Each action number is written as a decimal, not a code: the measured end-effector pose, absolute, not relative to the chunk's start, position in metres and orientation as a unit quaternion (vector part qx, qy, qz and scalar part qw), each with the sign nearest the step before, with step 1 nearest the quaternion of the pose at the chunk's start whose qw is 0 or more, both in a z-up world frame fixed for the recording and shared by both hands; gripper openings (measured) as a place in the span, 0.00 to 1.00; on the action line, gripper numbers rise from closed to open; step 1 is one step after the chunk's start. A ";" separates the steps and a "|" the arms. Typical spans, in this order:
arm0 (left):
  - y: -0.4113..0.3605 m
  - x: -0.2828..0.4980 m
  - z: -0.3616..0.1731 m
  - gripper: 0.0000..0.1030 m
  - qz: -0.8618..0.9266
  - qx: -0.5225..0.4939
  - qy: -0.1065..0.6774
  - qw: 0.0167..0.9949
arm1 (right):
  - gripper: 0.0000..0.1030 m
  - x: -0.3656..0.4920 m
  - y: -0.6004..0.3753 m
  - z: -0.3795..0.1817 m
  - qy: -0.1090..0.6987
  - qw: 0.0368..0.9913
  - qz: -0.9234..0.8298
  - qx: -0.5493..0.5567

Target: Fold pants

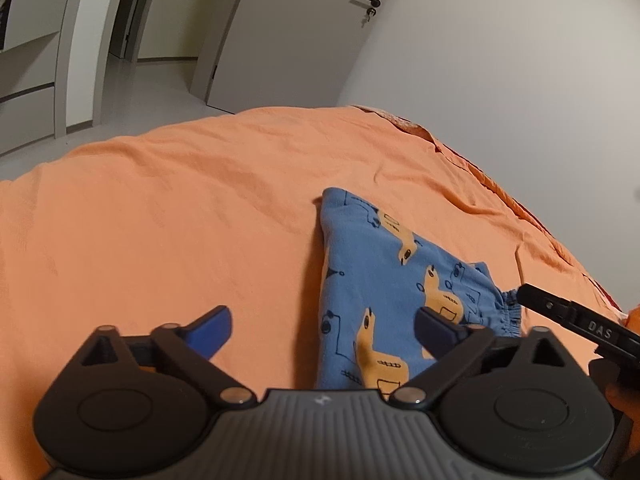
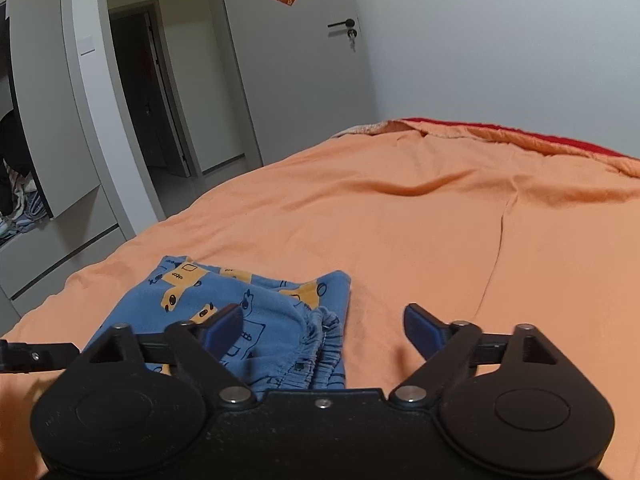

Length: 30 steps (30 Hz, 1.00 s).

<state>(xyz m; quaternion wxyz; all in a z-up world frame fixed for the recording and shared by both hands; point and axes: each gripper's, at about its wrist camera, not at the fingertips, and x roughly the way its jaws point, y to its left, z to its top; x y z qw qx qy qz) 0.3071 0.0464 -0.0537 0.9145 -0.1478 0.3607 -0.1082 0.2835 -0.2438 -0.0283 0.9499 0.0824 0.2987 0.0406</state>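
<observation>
Blue pants (image 1: 384, 280) with an orange animal print lie folded into a compact bundle on the orange bed cover (image 1: 160, 208). In the left wrist view my left gripper (image 1: 324, 330) is open and empty, hovering over the bundle's left edge. The elastic waistband (image 1: 510, 312) shows at the bundle's right. In the right wrist view the pants (image 2: 256, 308) lie at lower left, with the gathered waistband (image 2: 320, 344) nearest. My right gripper (image 2: 324, 330) is open and empty above the waistband end. Its arm (image 1: 580, 320) shows at the left view's right edge.
The orange cover (image 2: 440, 220) spreads wide, with creases at the right. A white wall (image 1: 520, 80) borders the bed's far side. A door (image 2: 304, 60) with a black handle and an open doorway (image 2: 152, 92) stand beyond the bed. Grey drawers (image 2: 60, 248) are at the left.
</observation>
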 end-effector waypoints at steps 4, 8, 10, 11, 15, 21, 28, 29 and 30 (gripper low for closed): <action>0.043 0.306 -0.052 1.00 -0.086 -0.129 0.351 0.923 | 0.99 0.277 -0.237 -0.025 0.284 0.957 0.026 0.056; 0.037 0.302 -0.050 1.00 -0.079 -0.102 0.335 0.933 | 0.99 0.267 -0.227 -0.022 0.269 0.963 0.007 0.033; 0.034 0.296 -0.047 1.00 -0.076 -0.084 0.323 0.940 | 0.99 0.259 -0.222 -0.019 0.257 0.966 -0.006 0.026; 0.032 0.292 -0.044 1.00 -0.074 -0.074 0.318 0.942 | 0.99 0.254 -0.220 -0.017 0.252 0.967 -0.011 0.025; 0.032 0.264 -0.036 1.00 -0.073 -0.044 0.299 0.950 | 0.99 0.228 -0.211 -0.006 0.229 0.973 -0.022 0.017; 0.045 0.206 -0.028 1.00 -0.040 -0.037 0.293 0.955 | 0.99 0.172 -0.200 0.011 0.203 0.979 -0.017 0.006; 0.048 0.149 -0.011 1.00 -0.010 -0.041 0.281 0.959 | 0.99 0.109 -0.189 0.027 0.209 0.978 -0.001 0.007; 0.048 0.140 -0.007 1.00 -0.007 -0.044 0.277 0.960 | 0.99 0.100 -0.188 0.028 0.209 0.978 0.004 0.005; 0.047 0.131 -0.005 1.00 -0.005 -0.045 0.274 0.961 | 0.99 0.092 -0.187 0.029 0.208 0.978 0.007 0.005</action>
